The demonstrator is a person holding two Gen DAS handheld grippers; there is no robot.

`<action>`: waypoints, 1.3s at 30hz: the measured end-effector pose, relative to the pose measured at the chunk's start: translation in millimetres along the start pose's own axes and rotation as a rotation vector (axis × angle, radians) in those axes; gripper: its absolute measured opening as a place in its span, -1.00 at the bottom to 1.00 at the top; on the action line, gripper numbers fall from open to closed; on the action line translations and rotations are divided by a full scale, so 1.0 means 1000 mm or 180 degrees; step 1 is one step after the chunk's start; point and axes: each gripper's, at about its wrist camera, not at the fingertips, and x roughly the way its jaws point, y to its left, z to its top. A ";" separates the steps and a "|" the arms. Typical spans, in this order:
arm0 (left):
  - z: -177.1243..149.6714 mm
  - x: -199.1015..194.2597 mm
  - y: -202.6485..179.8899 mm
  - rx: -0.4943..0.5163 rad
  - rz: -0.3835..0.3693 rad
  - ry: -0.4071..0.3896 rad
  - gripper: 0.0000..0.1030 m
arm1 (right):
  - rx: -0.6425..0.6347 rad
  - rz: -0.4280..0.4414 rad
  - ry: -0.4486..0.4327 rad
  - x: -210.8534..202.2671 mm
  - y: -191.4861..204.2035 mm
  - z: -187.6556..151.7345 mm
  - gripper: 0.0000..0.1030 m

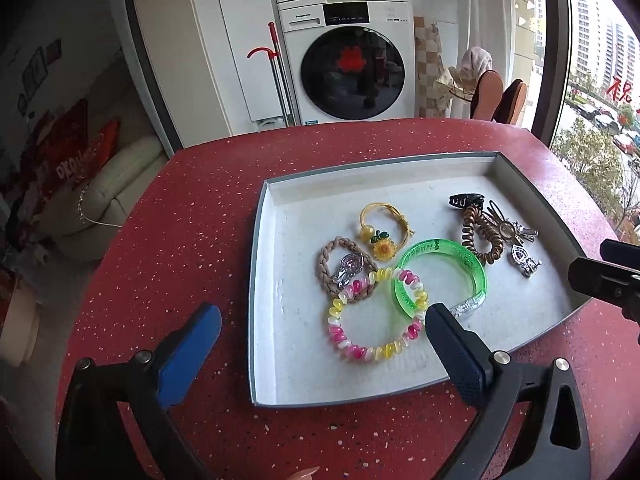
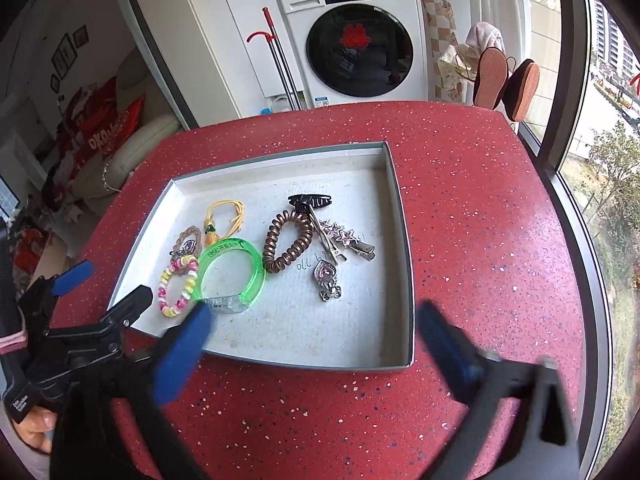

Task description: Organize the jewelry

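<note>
while both our left gripper (image 1: 322,350) and right gripper (image 2: 312,344) gape empty near the tray (image 1: 276,200), we judge its green bangle (image 1: 440,272) stiff, slick; pinch its rim.

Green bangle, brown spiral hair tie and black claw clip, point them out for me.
green bangle (image 1: 464,251): left wrist view, far rim
brown spiral hair tie (image 2: 269,251): right wrist view, left side of coil
black claw clip (image 2: 311,201): right wrist view, middle of body
</note>
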 end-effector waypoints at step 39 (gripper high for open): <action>-0.084 -0.062 0.012 -0.0461 0.0153 -0.0469 1.00 | -0.0212 -0.0704 -0.0657 -0.047 0.048 -0.094 0.99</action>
